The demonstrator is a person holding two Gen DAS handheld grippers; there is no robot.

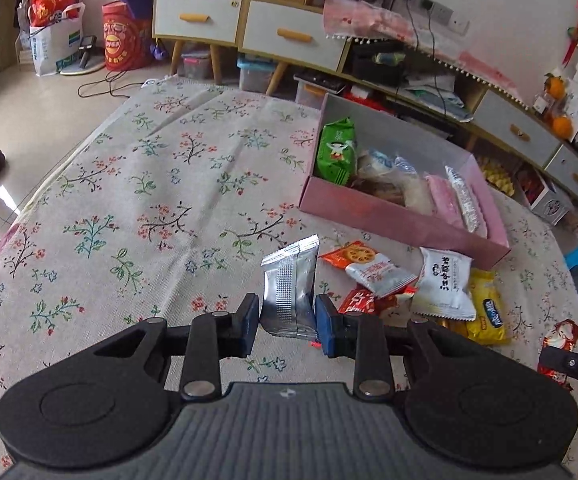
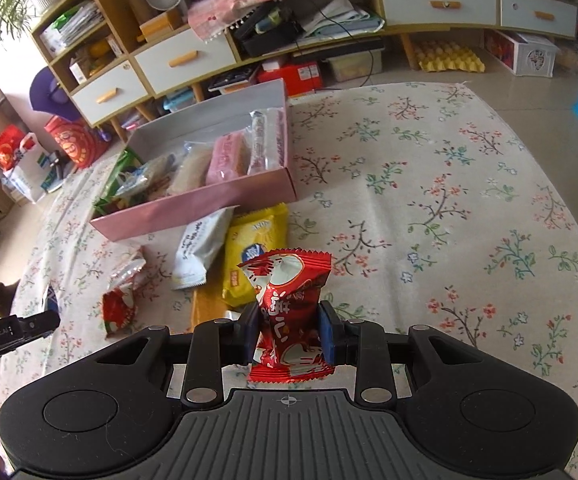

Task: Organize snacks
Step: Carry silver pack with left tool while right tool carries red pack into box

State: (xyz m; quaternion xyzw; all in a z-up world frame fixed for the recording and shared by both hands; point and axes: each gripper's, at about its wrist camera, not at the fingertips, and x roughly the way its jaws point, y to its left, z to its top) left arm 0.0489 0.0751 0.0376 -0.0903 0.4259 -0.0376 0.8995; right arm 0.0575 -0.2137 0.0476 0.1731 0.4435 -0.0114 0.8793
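Your left hand-held gripper [image 1: 285, 322] squeezes a shiny silver snack pack [image 1: 289, 292] and your right hand-held gripper [image 2: 289, 334] squeezes a red snack pack [image 2: 289, 312], both up above the flowery desk [image 1: 129, 200], near the loose snacks [image 1: 409, 280] beside the pink box [image 1: 389, 216] of snacks.

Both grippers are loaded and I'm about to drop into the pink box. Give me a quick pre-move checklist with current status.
1. Left gripper shut on silver packet: ok.
2. Right gripper shut on red packet: ok.
3. Pink box open on top: ok.
4. Free space in box: cannot tell; snacks fill most of it.
5. Loose snacks, like the yellow packet, lie clear of the box: ok.
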